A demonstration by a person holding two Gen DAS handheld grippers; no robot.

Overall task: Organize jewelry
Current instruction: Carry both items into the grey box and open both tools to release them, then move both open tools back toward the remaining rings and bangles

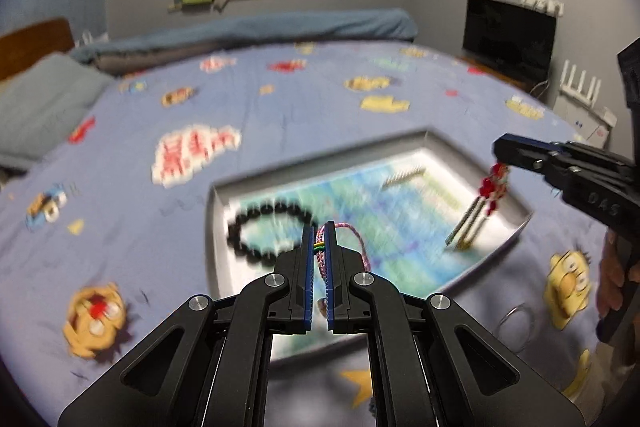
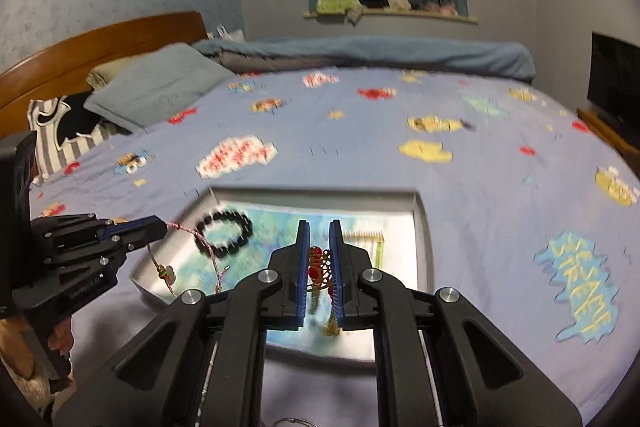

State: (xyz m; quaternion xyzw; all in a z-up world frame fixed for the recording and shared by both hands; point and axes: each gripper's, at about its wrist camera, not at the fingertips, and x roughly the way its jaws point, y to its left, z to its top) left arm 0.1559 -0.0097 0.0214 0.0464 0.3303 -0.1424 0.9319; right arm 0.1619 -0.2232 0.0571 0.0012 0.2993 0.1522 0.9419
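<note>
Closest to the left wrist camera, the left gripper (image 1: 319, 227) has its blue pads pinched nearly together on a pink braided cord bracelet (image 1: 320, 247), whose loose end curls out to the right of the fingertips and, seen from the right wrist camera, trails down with small beads toward the tray's near corner. Likewise the right gripper (image 2: 319, 225) stands narrow, clamped on a red-and-gold beaded hair comb (image 2: 319, 267); from the left wrist view the ornament hangs from the fingertips with its metal prongs pointing down, over the right part of the tray.

Just beyond both sets of fingers lies a shallow metal tray (image 2: 424, 251) with a blue-green printed liner, resting on the bed. Inside it, a black beaded bracelet (image 1: 266, 231) lies flat in the left half, and a small gold comb (image 2: 366, 235) lies toward the far right corner; both are blurred.

On the sheet near the tray, at the right of the left wrist view, a thin metal ring (image 1: 516, 327) lies. The blue cartoon-print bedsheet (image 1: 280, 99) spreads around it. Farther off are a grey pillow (image 2: 156, 87), a rolled blue blanket (image 2: 360, 53), a wooden headboard (image 2: 100, 39), a dark monitor (image 1: 508, 39), and a curtained window ledge (image 2: 388, 13) with clutter
</note>
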